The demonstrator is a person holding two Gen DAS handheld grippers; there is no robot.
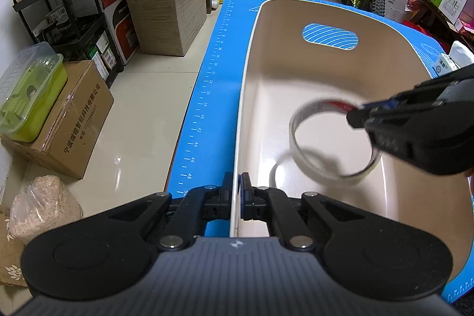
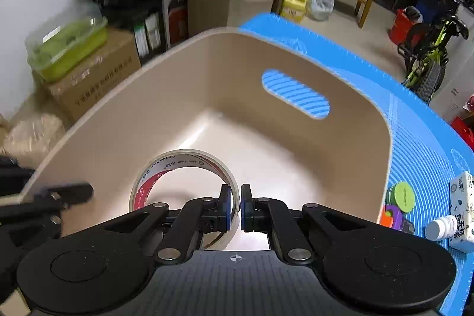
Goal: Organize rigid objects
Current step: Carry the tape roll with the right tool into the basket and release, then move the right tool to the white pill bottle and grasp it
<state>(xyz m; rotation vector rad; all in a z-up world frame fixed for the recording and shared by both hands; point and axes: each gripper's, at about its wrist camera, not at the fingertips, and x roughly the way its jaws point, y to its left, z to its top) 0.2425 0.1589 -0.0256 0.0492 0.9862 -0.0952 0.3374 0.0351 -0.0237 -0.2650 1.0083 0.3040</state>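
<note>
Inside the beige bin (image 2: 118,120), the right gripper (image 2: 235,205) pinches the tape roll's (image 2: 166,165) band while the left gripper (image 1: 236,197) clamps the rim.

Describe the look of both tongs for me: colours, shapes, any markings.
Both match: the left tongs and right tongs have matte black linkage arms with silver pivot pins, blue pads on the fingertips, two round black discs at the base, and a ribbed grey body bearing a small crosshair mark. No cables or sleeves show.
</note>
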